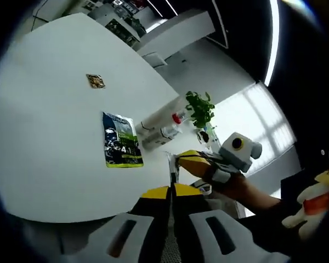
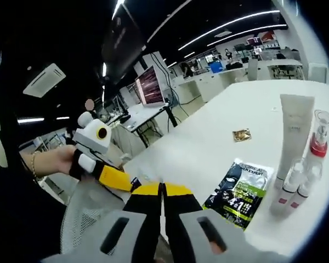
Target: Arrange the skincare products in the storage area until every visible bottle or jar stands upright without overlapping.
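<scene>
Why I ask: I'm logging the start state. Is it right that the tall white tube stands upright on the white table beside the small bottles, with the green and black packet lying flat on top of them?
Not quite. In the right gripper view the tall white tube stands upright on the white table beside the small bottles, but the green and black packet lies flat on the table next to them, not on top.

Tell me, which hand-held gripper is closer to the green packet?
Right. The right hand-held gripper is at the table's edge, just beside the packet. The left hand-held gripper is held off the table, farther away.
</scene>
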